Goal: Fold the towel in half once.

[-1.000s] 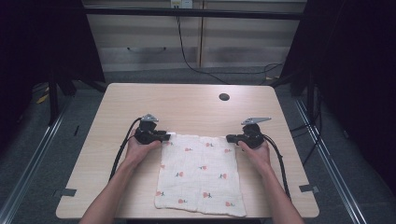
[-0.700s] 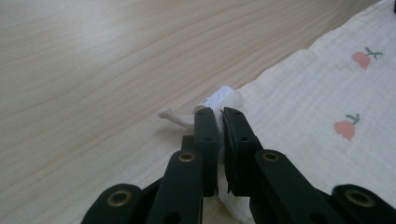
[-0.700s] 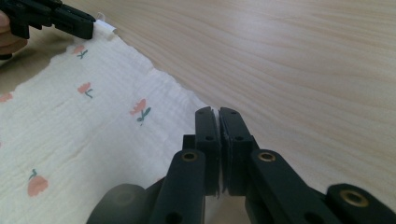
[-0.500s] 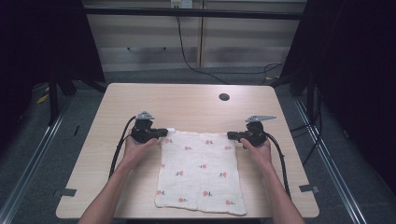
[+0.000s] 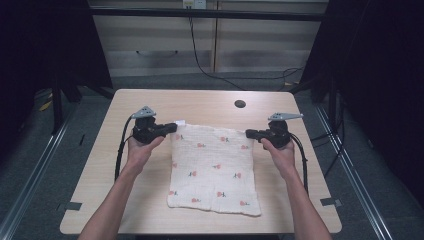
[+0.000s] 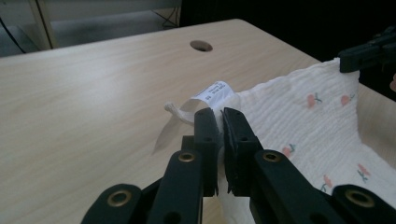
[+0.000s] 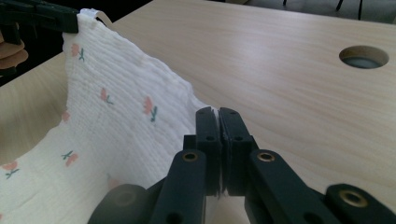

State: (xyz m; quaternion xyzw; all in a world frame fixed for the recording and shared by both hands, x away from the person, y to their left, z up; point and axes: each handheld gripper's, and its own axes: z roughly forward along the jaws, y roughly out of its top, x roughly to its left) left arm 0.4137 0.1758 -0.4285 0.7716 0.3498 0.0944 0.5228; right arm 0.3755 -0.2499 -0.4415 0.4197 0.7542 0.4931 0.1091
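A: So, left tool [image 5: 172, 127] just clamped onto the cloth [image 5: 215, 170] corner by the tag [image 6: 213, 92]; right tool [image 5: 248, 133] already pinching the other far corner.

B: Yep, far edge lifted off the counter [image 5: 200, 102] now, stretched between both tools, near edge resting flat. Looks like a fold starting.

**One printed tag, its wording too small to read**

A small white care tag [image 6: 213, 93] stands at the corner of the white flower-printed cloth [image 6: 299, 116], just past the tips of the left gripper [image 6: 221, 122], at about twelve o'clock from them in the left gripper view. Several lines of dark print run across the tag, but the letters are too fine and blurred to make out. The same tag shows as a white speck [image 5: 180, 122] in the high view. No other lettering, brand or number can be read.
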